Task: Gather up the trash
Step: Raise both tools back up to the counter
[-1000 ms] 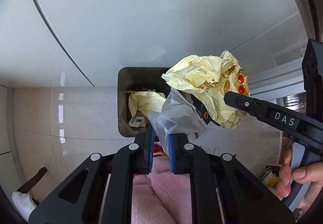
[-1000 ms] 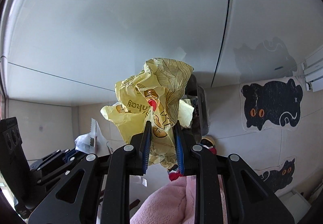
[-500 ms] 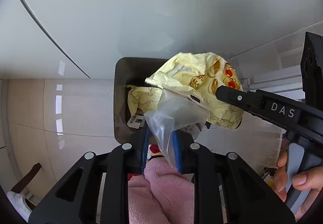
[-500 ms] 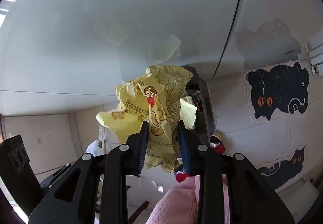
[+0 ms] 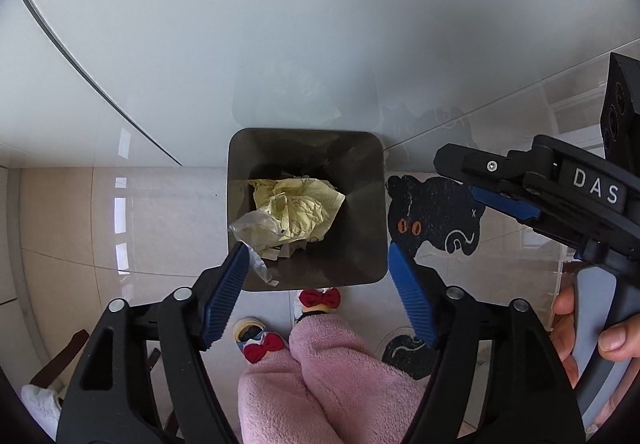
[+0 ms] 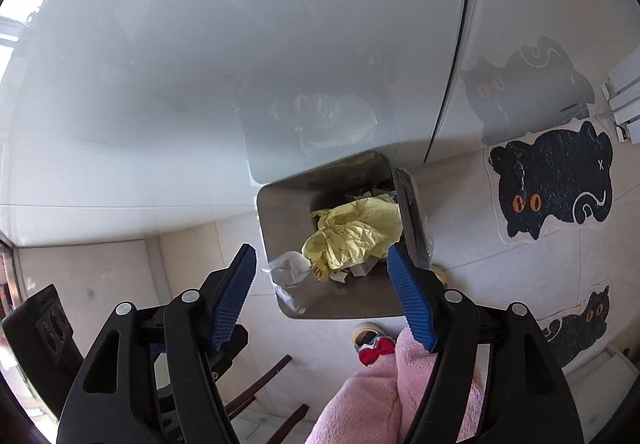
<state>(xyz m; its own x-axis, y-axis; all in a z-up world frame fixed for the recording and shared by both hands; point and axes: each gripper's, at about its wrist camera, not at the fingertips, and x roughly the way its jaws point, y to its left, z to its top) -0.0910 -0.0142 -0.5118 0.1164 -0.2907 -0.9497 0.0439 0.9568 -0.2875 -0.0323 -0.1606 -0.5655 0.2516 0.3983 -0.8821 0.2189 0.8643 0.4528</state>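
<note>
A dark square trash bin [image 5: 368, 212] [image 6: 280, 228] stands on the floor against a white cabinet. Crumpled yellow paper wrappers [image 5: 298, 210] [image 6: 352, 234] lie inside it. A clear plastic bag [image 5: 254, 232] [image 6: 288, 270] hangs over the bin's near left rim. My left gripper [image 5: 316, 290] is open and empty above the bin. My right gripper [image 6: 322, 292] is open and empty above the bin too; it also shows in the left wrist view [image 5: 504, 200] at the right.
A white glossy cabinet [image 5: 280, 24] rises behind the bin. Black cat-shaped mats [image 5: 434, 216] [image 6: 556, 184] lie on the tiled floor to the right. Pink fluffy trouser legs [image 5: 320, 376] and slippers with red bows [image 5: 320, 298] are just below the bin.
Both grippers opened. The yellow wrapper dropped from the right gripper into the bin, and the clear plastic bag left the left gripper and now hangs on the bin's rim.
</note>
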